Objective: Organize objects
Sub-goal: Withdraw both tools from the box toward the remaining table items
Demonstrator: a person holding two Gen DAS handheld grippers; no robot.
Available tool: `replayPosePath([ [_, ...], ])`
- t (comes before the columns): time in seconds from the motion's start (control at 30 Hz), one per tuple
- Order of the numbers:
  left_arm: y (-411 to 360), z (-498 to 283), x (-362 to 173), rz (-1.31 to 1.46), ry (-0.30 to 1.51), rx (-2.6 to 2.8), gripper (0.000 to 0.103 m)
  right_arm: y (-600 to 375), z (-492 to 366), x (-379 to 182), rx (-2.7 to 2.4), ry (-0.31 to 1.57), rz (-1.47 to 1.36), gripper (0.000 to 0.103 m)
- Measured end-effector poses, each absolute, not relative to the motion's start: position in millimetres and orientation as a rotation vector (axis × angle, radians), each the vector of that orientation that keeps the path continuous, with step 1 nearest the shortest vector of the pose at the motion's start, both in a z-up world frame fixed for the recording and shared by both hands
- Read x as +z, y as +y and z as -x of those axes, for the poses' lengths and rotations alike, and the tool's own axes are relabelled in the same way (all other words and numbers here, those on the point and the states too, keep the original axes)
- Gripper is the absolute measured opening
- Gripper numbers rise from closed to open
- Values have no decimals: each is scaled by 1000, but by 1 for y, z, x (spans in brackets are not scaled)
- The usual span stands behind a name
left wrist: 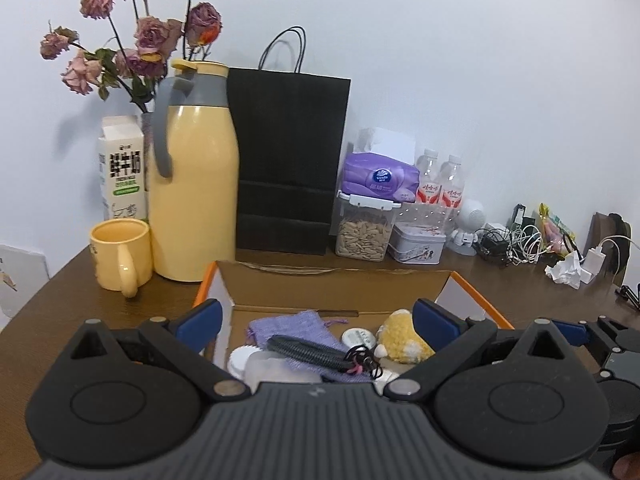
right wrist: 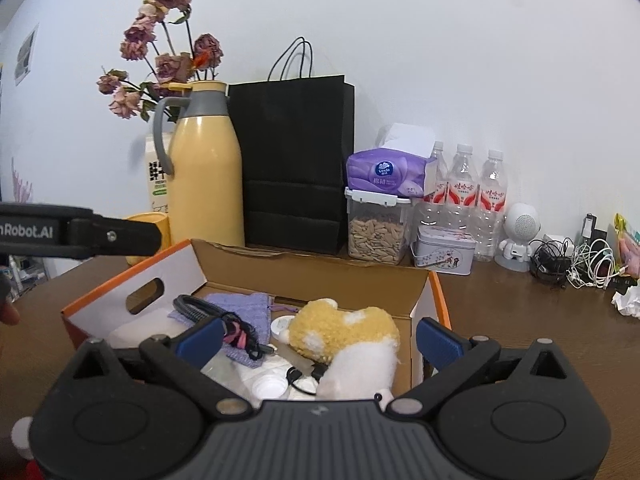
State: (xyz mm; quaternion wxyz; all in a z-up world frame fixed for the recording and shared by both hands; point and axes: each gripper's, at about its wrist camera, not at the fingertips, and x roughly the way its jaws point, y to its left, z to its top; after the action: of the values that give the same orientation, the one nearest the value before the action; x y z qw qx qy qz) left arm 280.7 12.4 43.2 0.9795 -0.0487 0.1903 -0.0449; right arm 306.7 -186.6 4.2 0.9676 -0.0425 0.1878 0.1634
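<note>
At left stand a pale yellow jug (left wrist: 195, 184) with a grey collar and a matching yellow mug (left wrist: 120, 254). Centre, a plain black bag (left wrist: 292, 152). The box (right wrist: 132, 276) has orange edges; inside lie a lilac knitted pouch (left wrist: 296, 328) and a yellow-and-white plush toy (right wrist: 344, 332). The tabletop (right wrist: 520, 320) is brown.

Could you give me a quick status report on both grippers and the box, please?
Left hand-held gripper open, empty. Right hand-held gripper open, empty. Cardboard box open, holding plush toy, purple pouch, black cord. Nothing in the way.

Soft even light, sharp centre, fisheye-bent edges.
</note>
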Motion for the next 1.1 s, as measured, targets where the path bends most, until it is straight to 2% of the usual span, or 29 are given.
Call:
replayPosePath([
  [0.53,47,-209,47,85,422,-26,103,-199,-235,11,373,405,96,103],
  [1.1,72,-152,11,94,533,2,103,-198,-181,-5,412,480,72,103],
])
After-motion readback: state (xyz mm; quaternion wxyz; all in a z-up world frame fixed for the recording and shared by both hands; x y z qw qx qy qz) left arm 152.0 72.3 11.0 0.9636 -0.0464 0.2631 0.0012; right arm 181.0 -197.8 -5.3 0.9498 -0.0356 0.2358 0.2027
